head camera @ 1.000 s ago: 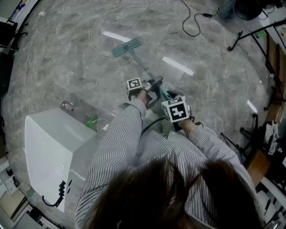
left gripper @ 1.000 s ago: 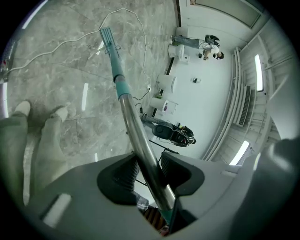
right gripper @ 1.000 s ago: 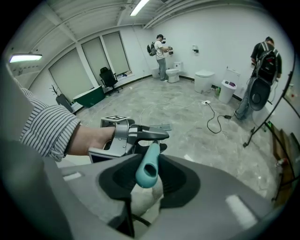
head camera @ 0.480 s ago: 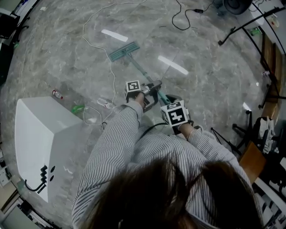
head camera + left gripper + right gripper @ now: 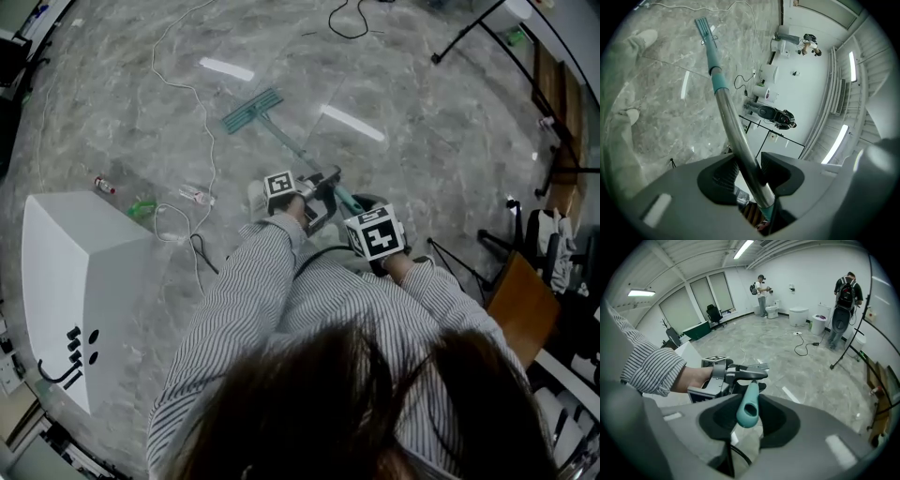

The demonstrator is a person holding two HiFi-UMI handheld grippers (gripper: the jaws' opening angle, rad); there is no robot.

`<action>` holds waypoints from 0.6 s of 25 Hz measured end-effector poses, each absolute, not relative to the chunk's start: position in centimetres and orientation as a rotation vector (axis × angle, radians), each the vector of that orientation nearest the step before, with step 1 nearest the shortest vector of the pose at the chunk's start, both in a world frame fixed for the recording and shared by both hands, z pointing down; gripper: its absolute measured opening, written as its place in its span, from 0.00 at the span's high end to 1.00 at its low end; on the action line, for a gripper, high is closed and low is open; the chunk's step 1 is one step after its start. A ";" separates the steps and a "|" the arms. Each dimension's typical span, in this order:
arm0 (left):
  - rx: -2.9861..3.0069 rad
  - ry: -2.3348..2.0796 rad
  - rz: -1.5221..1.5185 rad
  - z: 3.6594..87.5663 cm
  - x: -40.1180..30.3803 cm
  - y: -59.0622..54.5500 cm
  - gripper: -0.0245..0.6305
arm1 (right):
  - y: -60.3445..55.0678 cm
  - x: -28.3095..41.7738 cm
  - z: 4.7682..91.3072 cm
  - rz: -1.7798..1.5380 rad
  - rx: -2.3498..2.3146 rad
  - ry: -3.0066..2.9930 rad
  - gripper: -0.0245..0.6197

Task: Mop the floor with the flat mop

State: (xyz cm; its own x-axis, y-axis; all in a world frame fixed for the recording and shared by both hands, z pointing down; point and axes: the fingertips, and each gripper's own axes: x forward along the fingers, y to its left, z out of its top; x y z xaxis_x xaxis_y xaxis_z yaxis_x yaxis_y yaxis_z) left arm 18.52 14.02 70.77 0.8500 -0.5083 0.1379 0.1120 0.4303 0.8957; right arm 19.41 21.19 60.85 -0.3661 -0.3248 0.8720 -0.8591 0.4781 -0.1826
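Flat mop (image 5: 252,111): the head lies flat on the grey marble floor (image 5: 122,112), out ahead of the operator. The pole slopes back and up from it to the two grippers.

Left gripper (image 5: 314,195): sits lower on the pole. Its own view shows the jaws closed on the bare metal section of the flat mop (image 5: 731,117), just above the teal collar, with the pole running straight between the pads of the left gripper (image 5: 750,173).

Right gripper (image 5: 367,214): sits just behind the left one. Its jaws are clamped on the teal top end of the flat mop (image 5: 749,406), which stands between them in the right gripper (image 5: 749,416) view.

Surroundings: a white cable (image 5: 202,122) trails across the floor to the left of the mop head, not touching it. A white cabinet (image 5: 84,291) stands to the operator's left. A small bottle (image 5: 105,186) and a green item (image 5: 142,208) lie near its far corner. A wooden chair (image 5: 520,305) stands to the right.
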 end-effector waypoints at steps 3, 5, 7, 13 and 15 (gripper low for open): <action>1.038 -0.420 -0.447 69.7 20.8 15.7 0.73 | 22.9 21.7 60.4 0.847 0.998 -1.920 0.79; 1.015 -0.423 -0.491 68.8 21.7 16.7 0.73 | 23.9 22.5 60.2 0.843 0.992 -1.932 0.79; 0.997 -0.422 -0.506 68.7 22.0 17.6 0.73 | 24.8 22.7 60.1 0.822 0.978 -1.946 0.79; 0.996 -0.390 -0.451 68.9 22.0 19.2 0.74 | 26.3 22.4 60.1 0.761 0.936 -1.970 0.79; 0.998 -0.403 -0.476 68.9 21.8 19.2 0.74 | 26.5 22.3 60.3 0.760 0.929 -1.969 0.79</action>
State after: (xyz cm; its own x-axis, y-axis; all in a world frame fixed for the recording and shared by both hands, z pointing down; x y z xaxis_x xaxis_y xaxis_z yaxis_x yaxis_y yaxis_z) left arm 21.82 19.22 68.94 0.8269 -0.5523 0.1054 0.1941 0.4563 0.8684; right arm 22.28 26.50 60.26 -0.3996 -0.3301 0.8552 -0.8192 0.5473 -0.1715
